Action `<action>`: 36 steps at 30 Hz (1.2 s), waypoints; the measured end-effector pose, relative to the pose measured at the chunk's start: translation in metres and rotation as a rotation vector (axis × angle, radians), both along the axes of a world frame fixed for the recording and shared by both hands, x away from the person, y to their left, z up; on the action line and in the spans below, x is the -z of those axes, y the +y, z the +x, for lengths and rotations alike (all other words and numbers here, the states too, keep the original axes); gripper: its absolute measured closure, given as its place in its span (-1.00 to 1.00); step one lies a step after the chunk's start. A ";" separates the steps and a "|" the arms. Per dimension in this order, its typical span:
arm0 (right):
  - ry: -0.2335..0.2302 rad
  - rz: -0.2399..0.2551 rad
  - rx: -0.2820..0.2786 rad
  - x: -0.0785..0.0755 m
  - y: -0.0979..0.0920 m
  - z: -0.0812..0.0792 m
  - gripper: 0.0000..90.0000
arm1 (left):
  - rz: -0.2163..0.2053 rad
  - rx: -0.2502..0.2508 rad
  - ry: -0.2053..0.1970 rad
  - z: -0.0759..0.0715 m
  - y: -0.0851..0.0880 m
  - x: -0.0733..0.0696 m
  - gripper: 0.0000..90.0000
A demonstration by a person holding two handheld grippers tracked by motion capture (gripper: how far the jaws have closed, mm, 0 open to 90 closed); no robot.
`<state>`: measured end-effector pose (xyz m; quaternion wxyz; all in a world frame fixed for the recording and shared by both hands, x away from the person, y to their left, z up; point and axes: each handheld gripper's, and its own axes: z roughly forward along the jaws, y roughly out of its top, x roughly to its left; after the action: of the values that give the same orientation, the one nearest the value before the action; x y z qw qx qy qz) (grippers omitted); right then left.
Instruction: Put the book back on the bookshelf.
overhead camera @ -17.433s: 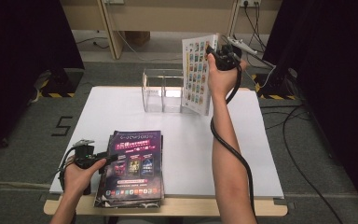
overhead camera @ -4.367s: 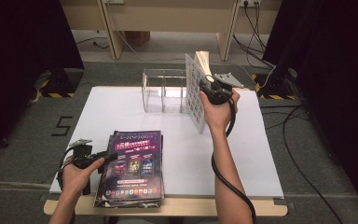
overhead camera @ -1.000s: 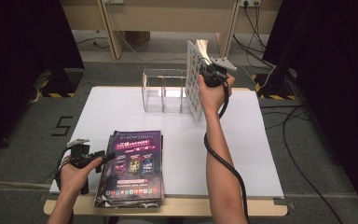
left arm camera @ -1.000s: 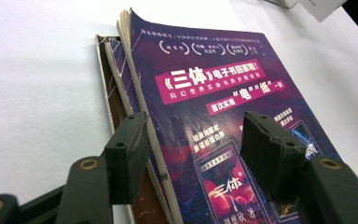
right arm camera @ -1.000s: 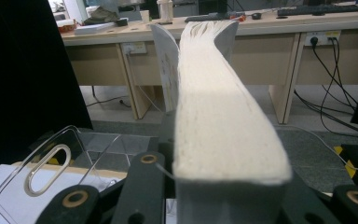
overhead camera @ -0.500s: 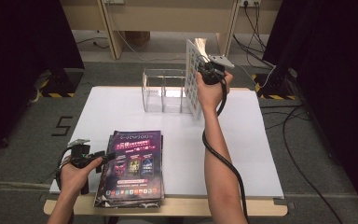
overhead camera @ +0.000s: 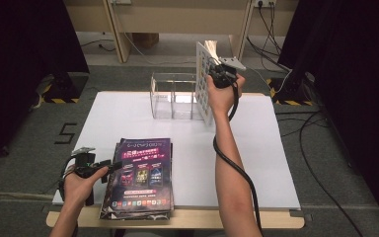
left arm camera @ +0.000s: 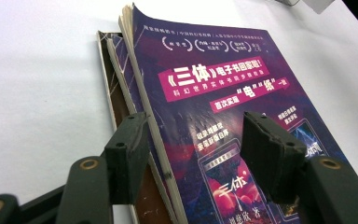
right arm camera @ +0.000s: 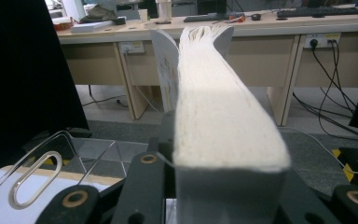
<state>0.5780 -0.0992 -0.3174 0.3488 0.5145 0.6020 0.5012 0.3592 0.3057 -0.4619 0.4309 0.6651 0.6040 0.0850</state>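
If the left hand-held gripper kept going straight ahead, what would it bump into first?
Probably the purple magazine on top of the stack: the left hand-held gripper has its open jaws astride that edge already.

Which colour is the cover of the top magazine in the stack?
Purple cover, best in the left gripper view.

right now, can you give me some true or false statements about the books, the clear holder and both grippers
1. The right gripper holds a thick book upright above the table. True.
2. The held book already stands inside the clear acrylic holder. False: it is in the air at the holder's right end, not yet in a compartment.
3. The left gripper is clamped on the purple magazine. False: its jaws stand open, one on each side of the stack's edge.
4. The purple magazine tops a stack lying flat near the front edge of the white table. True.
5. The acrylic holder lies tipped on its side. False: it stands upright at the back of the table.
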 end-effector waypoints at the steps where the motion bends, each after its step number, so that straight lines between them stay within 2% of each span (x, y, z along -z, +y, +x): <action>1: -0.003 -0.005 0.001 0.000 0.000 0.000 0.66 | 0.002 0.000 0.000 0.000 0.000 0.000 -0.09; 12: -0.006 -0.014 0.008 0.011 -0.001 -0.001 0.65 | 0.005 -0.001 0.001 0.000 0.001 0.000 -0.09; 18: -0.013 -0.036 0.001 0.015 -0.001 -0.005 0.65 | 0.002 0.001 0.000 -0.001 0.000 0.000 -0.09; 28: 0.029 -0.040 -0.014 0.017 -0.008 -0.015 0.63 | -0.005 0.008 -0.004 -0.002 -0.002 -0.001 -0.09; 33: 0.057 -0.047 -0.028 0.012 -0.010 -0.017 0.59 | -0.004 0.006 -0.005 -0.002 -0.001 -0.002 -0.09; 36: 0.075 -0.033 -0.032 0.010 -0.011 -0.018 0.57 | -0.003 0.009 -0.006 -0.002 -0.002 -0.002 -0.09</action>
<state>0.5601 -0.1098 -0.3276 0.3264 0.5174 0.6309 0.4773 0.3572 0.3041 -0.4599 0.4342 0.6669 0.5998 0.0841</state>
